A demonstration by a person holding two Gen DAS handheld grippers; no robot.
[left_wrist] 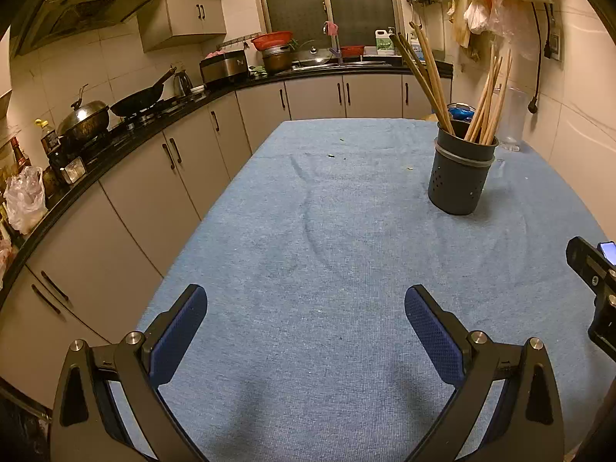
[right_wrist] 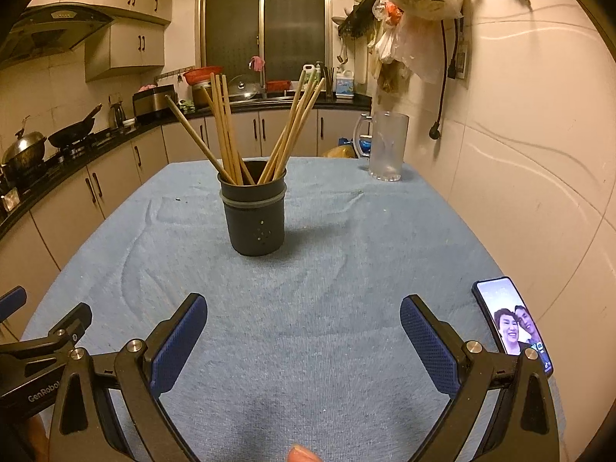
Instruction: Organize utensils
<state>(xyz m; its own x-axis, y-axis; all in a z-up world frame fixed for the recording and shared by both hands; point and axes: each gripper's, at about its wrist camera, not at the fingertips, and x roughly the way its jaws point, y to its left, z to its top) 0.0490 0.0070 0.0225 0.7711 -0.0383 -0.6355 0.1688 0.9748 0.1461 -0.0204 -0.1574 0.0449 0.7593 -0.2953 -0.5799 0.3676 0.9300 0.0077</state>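
A dark grey perforated utensil holder (left_wrist: 460,173) (right_wrist: 254,215) stands upright on the blue cloth-covered table (left_wrist: 327,250) (right_wrist: 327,269). Several wooden chopsticks (left_wrist: 487,107) (right_wrist: 227,134) lean outward in it in two bunches. My left gripper (left_wrist: 304,308) hovers low over the table's near part, open, with nothing between its blue pads; the holder is far ahead to its right. My right gripper (right_wrist: 302,315) is open too, empty, facing the holder straight ahead. Part of the left gripper shows at the left edge of the right wrist view.
A frosted glass mug (right_wrist: 387,146) stands at the table's far right by the wall. A phone (right_wrist: 514,327) with a lit screen lies near the right edge. Kitchen counter with wok (left_wrist: 138,100) and pots runs along the left. A fingertip (right_wrist: 304,454) shows at the bottom.
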